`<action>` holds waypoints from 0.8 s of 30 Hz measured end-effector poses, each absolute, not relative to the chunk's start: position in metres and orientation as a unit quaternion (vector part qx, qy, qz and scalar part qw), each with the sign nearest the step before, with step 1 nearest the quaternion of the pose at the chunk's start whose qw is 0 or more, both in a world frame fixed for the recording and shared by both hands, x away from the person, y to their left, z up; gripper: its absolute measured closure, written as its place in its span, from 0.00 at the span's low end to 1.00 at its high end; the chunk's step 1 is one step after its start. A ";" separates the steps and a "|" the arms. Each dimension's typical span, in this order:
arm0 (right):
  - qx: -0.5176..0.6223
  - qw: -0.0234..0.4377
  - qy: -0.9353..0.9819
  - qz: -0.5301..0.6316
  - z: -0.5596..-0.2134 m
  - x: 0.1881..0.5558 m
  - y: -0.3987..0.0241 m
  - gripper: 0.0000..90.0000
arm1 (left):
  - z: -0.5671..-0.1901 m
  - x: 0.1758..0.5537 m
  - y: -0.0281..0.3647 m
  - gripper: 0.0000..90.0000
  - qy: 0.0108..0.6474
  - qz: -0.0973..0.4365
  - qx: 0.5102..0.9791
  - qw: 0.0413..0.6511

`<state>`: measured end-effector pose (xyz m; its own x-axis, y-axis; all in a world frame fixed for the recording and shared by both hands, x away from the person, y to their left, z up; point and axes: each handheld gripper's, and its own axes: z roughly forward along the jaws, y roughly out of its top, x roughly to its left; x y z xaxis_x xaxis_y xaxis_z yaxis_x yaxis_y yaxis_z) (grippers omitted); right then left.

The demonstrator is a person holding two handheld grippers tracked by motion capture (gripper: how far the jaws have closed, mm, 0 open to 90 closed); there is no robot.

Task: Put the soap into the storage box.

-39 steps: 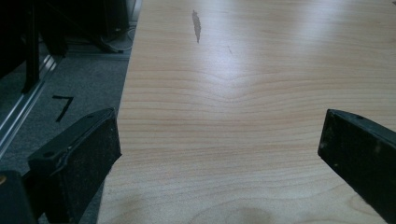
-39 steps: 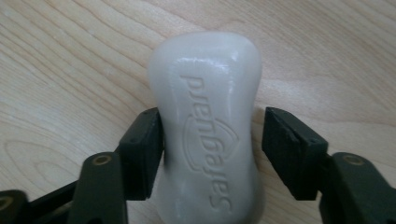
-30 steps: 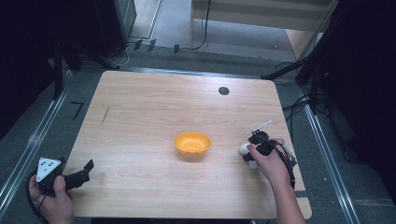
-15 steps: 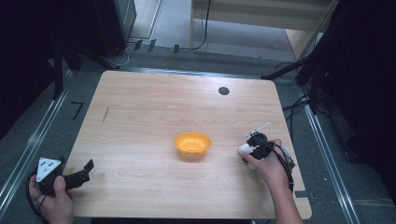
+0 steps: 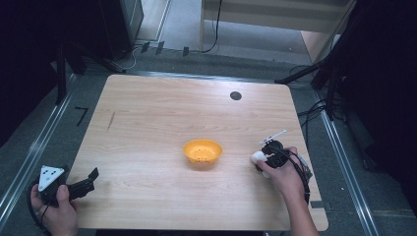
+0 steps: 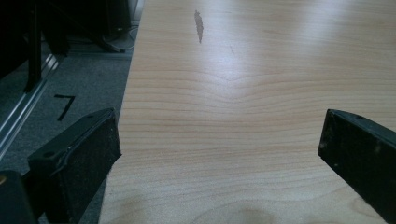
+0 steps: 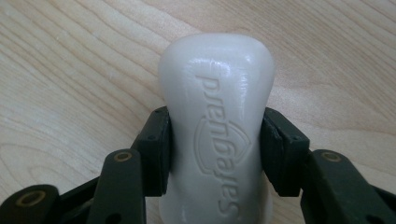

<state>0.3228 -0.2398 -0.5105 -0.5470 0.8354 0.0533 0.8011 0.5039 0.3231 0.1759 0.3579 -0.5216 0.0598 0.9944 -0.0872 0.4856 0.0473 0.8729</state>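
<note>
On the wooden table (image 5: 147, 123), right of the orange bowl (image 5: 202, 152): right gripper (image 7: 215, 140) clamped on the white soap bar (image 7: 217, 116), pads now pressing both sides where a second ago only hovering near; grasp probably secured, ready for lifting; left gripper (image 6: 219, 144) wide, holding nothing, near table's left edge

Soap bar (image 7: 217, 126): near end cut off at 6 o'clock of the right gripper view; embossed lettering only partly legible. In the high view, right gripper (image 5: 263, 158) jaws hidden under hand (image 5: 280, 172).
</note>
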 end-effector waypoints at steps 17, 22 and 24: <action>0.430 0.068 0.885 0.167 -0.493 0.319 -0.240 0.57 | -0.522 0.176 0.358 0.00 0.605 0.322 0.613 0.395; 0.409 0.073 0.894 0.167 -0.485 0.316 -0.236 0.57 | -0.522 0.176 0.357 0.00 0.604 0.321 0.613 0.395; 0.399 0.075 0.899 0.165 -0.481 0.316 -0.232 0.57 | -0.522 0.176 0.357 0.00 0.603 0.320 0.615 0.393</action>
